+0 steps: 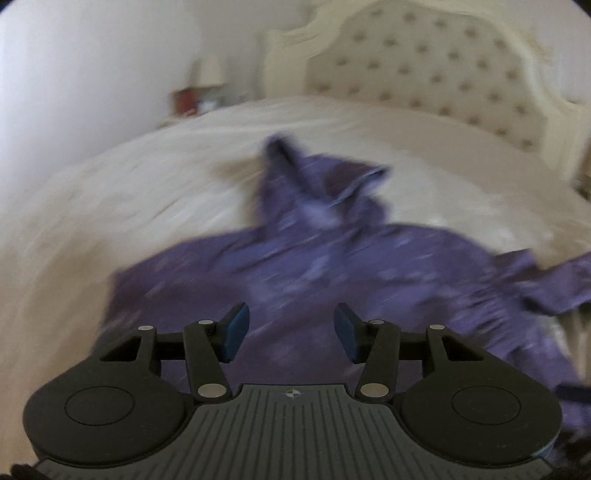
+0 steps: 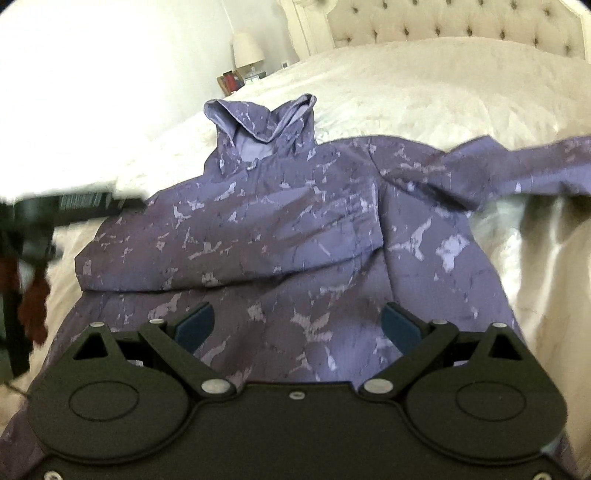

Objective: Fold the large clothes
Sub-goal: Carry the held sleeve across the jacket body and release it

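Left wrist view: the left claw (image 1: 291,334) is spread wide, its blue pads (image 1: 235,332) apart with nothing between them. It hangs above the near part of a purple hooded jacket (image 1: 332,266) that lies on a cream bed (image 1: 110,206). The jacket fills the space ahead of the claw and beneath it; its hood (image 1: 314,177) points away toward the tufted headboard (image 1: 424,70), and one sleeve (image 1: 546,284) runs off to the right. The frame is blurred, so the fabric's pattern is hard to read. A lamp (image 1: 210,72) stands on a nightstand at the far left of the bed.

Right wrist view: the right claw (image 2: 297,326) is also spread, pads (image 2: 194,326) well apart and pinching nothing. The jacket (image 2: 295,229) lies directly ahead and under it, flat on the bed (image 2: 443,85), purple with pale marbled patches. The hood (image 2: 258,118) sits at the far end, opening upward. One sleeve is folded across the chest (image 2: 221,251); the other sleeve (image 2: 517,166) stretches to the right. The left claw's dark body (image 2: 55,210) shows blurred at the left edge, beside the jacket's shoulder; whether it touches the fabric I cannot tell. The headboard (image 2: 443,22) and lamp (image 2: 247,48) lie beyond.
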`<state>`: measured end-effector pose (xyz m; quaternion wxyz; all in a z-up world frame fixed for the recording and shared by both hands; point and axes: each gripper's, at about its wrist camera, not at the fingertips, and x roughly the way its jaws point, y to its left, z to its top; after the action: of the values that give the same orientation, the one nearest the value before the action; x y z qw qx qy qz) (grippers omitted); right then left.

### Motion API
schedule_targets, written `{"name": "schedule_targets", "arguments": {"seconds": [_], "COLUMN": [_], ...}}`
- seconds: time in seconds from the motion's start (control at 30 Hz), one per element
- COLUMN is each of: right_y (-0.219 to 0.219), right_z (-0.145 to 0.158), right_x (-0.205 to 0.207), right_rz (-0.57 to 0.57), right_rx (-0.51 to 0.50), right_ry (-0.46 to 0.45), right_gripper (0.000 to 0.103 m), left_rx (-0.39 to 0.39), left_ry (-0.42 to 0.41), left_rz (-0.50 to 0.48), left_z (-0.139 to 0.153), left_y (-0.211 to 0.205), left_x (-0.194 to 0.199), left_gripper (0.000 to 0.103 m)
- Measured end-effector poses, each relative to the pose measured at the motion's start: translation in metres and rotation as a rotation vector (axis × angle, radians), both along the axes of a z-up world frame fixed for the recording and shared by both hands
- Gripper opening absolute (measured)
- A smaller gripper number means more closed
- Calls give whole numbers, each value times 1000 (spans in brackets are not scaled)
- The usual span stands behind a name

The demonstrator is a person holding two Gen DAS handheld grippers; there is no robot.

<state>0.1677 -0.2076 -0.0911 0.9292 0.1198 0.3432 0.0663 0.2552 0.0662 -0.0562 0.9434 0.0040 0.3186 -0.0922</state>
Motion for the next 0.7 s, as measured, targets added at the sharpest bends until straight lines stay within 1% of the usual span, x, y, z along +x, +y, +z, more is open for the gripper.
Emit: {"name": "schedule_targets", "arguments": {"seconds": [0.13,0.2,0.23,0.3,0.4,0.5,0.6,0.67,0.7], "right_y": [-2,-5,-8,-12,-19,-23,-25,-25,-25], "right_z": [9,13,15,17,15,8,-1,-9,-12], "right_x": [10,18,24,35,57,79,97,108,111], "right_rz": [-6,-19,-28,-43,-66,-78,-84,-84,-85], "right_rx": [-33,-50,-59,-70,-77,-73,-78,-77,-79], "right_ry": [-16,-22,-25,-29,-14,16,52,91,108], "right_gripper": [98,98,98,98,98,97,88,79,69], "left_rx": [-3,-16,-18,-16,-16,-82,-158,-172,-174], "left_ry": [85,128,140,128,115,94,12,-36,-55], "left_rz": [119,142,138,109,86,82,90,115,137], "left_z": [-24,-37,-43,-46,-44,-41,-40,-38,-37], "left_y": [40,55,60,64,64,71,83,93,101], "left_x": [2,4,3,1,-2,-9,-25,-32,-35], "left_gripper": [49,49,49,49,52,53,53,54,54]}}
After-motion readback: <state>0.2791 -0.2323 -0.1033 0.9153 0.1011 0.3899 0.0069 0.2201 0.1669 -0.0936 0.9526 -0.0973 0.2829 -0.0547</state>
